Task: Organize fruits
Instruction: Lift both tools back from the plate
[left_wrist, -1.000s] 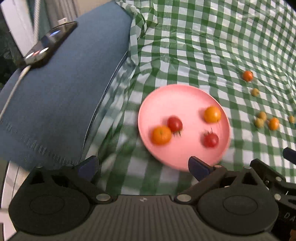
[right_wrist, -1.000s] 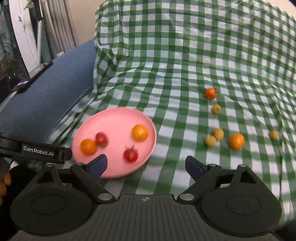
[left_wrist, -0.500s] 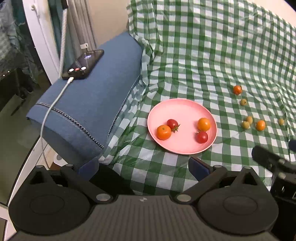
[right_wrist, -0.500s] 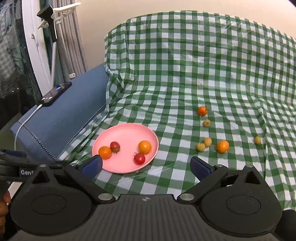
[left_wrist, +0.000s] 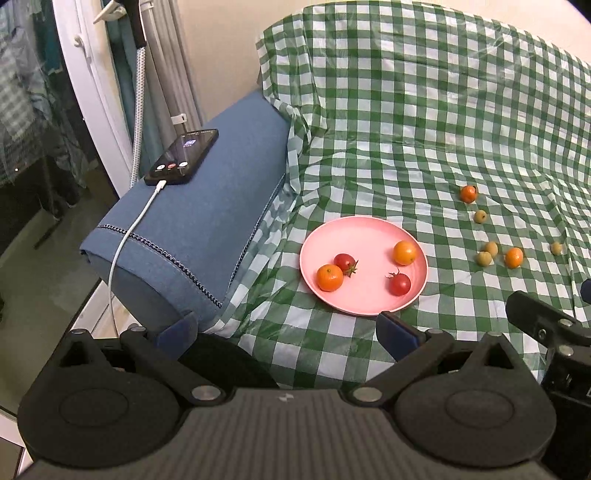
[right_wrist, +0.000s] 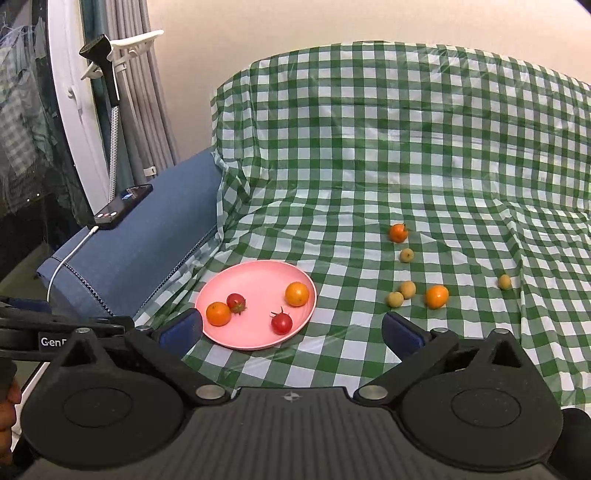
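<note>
A pink plate (left_wrist: 364, 230) (right_wrist: 258, 273) lies on the green checked cloth. It holds two orange fruits (left_wrist: 329, 277) (left_wrist: 405, 253) and two red tomatoes (left_wrist: 344, 261) (left_wrist: 399, 284). Several loose fruits lie to its right: an orange one (right_wrist: 398, 232), another orange one (right_wrist: 436, 296) and small yellow ones (right_wrist: 406, 254) (right_wrist: 395, 299). My left gripper (left_wrist: 284, 330) is open and empty, well in front of the plate. My right gripper (right_wrist: 291, 328) is open and empty, also held back from the fruits.
A blue sofa arm (left_wrist: 207, 214) stands left of the plate, with a phone (left_wrist: 181, 156) on a white cable (left_wrist: 125, 236) on it. The checked cloth (right_wrist: 406, 147) covers seat and backrest. A white door frame and curtains are at far left.
Both grippers have pulled back and up from the plate, so the plate and fruits look smaller and more of the sofa shows. The fruits have not moved.
</note>
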